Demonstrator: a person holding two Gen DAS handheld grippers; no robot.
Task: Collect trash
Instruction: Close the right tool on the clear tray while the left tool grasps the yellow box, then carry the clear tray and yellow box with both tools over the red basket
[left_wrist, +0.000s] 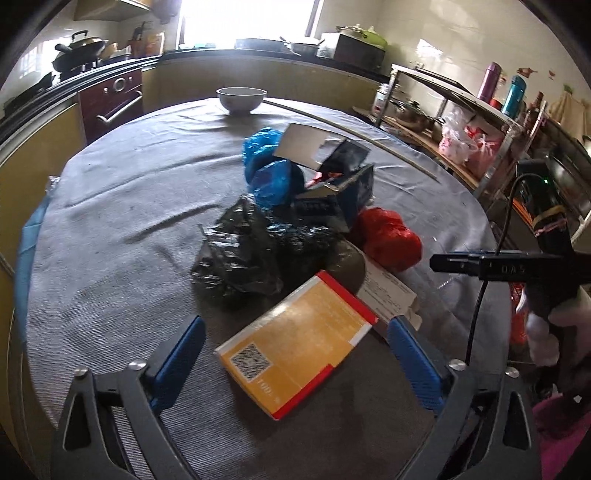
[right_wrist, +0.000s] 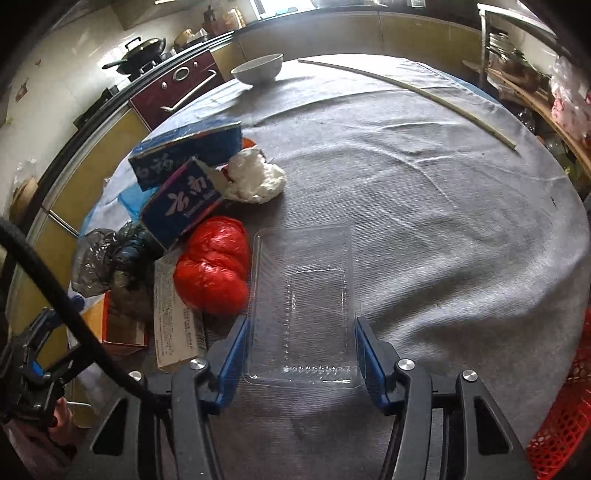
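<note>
We see the right gripper (right_wrist: 301, 354) with its blue fingers (right_wrist: 232, 354) set on either long side of a clear plastic tray (right_wrist: 303, 306) lying flat on the grey-clothed table (right_wrist: 443, 221). The pads sit against the tray's walls at its near end, clamped on it, and the tray is empty.

The left gripper (left_wrist: 295, 354) has its fingers spread wide apart, with an orange-and-red box (left_wrist: 295, 343) lying between them on the cloth; neither pad touches it, as far as we can tell.

The rest of the trash is heaped beside the tray towards the table's left edge in the right wrist view: a red plastic bag (right_wrist: 212, 266) just beside the tray, two dark blue cartons (right_wrist: 184, 173), a crumpled black bag (right_wrist: 107, 258), a white wad (right_wrist: 255, 177) and a printed white carton (right_wrist: 177, 317). A white bowl (right_wrist: 258, 68) stands at the far edge; we cannot see inside it. A thin pale stick (right_wrist: 413, 88) lies near the far right edge.

Only the left wrist view shows the blue plastic bags (left_wrist: 269, 166) behind the cartons. Only the right wrist view shows the tray, the white wad and a red mesh basket (right_wrist: 565, 417) off the table's near right edge.
</note>
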